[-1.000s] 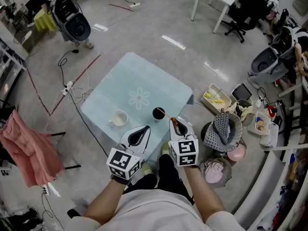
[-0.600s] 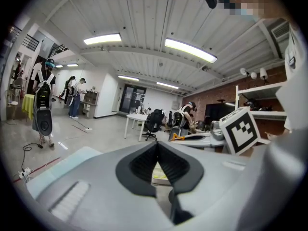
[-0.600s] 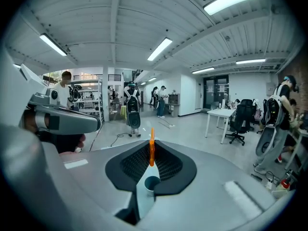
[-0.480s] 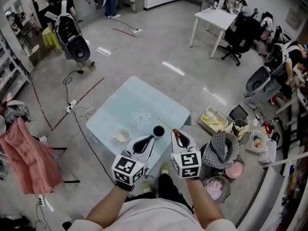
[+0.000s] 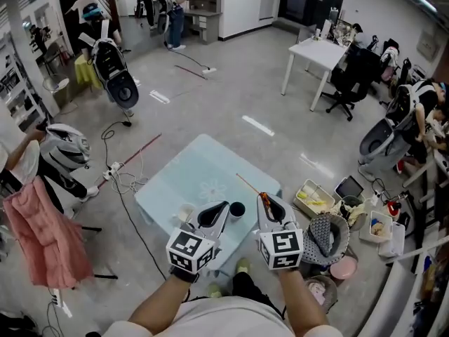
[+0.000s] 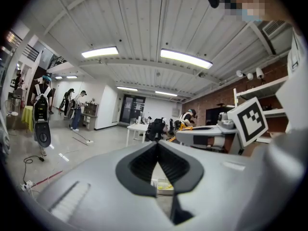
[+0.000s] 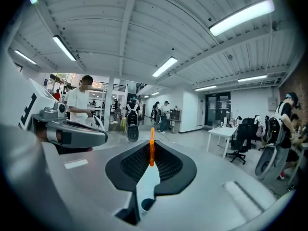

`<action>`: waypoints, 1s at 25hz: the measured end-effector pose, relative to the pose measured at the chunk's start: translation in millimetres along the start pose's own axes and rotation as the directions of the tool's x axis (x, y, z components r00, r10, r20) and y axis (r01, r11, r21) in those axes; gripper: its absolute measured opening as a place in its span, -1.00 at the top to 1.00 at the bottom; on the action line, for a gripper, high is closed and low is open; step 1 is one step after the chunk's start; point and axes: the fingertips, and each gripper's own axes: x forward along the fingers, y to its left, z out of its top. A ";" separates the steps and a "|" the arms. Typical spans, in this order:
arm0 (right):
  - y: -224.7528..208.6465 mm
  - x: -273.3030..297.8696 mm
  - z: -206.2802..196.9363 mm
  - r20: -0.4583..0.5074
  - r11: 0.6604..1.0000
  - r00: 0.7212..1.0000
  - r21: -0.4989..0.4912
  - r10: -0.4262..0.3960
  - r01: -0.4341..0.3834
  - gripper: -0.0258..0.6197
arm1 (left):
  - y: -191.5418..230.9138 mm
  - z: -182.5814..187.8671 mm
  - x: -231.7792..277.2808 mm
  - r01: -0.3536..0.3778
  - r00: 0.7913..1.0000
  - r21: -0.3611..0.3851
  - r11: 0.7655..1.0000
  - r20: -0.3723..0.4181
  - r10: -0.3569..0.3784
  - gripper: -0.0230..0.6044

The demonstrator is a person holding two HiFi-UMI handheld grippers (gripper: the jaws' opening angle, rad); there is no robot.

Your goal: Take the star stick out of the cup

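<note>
My right gripper [image 5: 264, 199] is shut on the star stick [image 5: 247, 184], a thin orange stick that slants up and away from its fingertips, above the pale blue table [image 5: 203, 170]. In the right gripper view the stick [image 7: 151, 150] stands pinched between the dark pads, and the dark cup [image 7: 146, 205] shows far below through the gap. The dark cup [image 5: 237, 208] stands on the table's near edge between the two grippers, clear of the stick. My left gripper [image 5: 223, 206] hangs beside it with its jaw tips together and nothing held. A white cup [image 5: 185, 213] sits to the left.
A yellow-filled basket [image 5: 316, 199] and net-covered clutter [image 5: 324, 232] crowd the floor right of the table. Cables [image 5: 119, 177] lie to its left, near pink cloth [image 5: 42, 234]. A white desk [image 5: 316, 51] and office chair [image 5: 351, 76] stand farther off, with people at the back.
My right gripper has lifted the stick up and away from the dark cup. Both grippers rose and the table now looks smaller and farther below.
</note>
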 end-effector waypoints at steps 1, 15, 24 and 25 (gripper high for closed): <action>0.4 -1.4 6.5 0.011 1.000 1.000 -0.005 0.000 0.000 0.83 | 0.1 4.2 -0.8 -0.001 1.000 0.005 1.000 0.006 0.001 0.91; 5.7 -17.2 72.0 0.133 1.000 0.991 -0.027 -0.001 0.004 0.83 | 10.2 55.3 -19.2 -0.019 0.997 0.035 0.999 0.082 0.016 0.91; 5.1 -23.7 88.2 0.176 1.000 0.984 -0.014 -0.005 0.008 0.83 | 13.5 76.6 -25.2 -0.031 0.993 0.051 0.998 0.116 0.025 0.91; 5.5 -24.0 89.0 0.178 1.000 0.984 -0.015 -0.005 0.008 0.83 | 14.2 78.3 -25.6 -0.033 0.993 0.053 0.998 0.119 0.026 0.91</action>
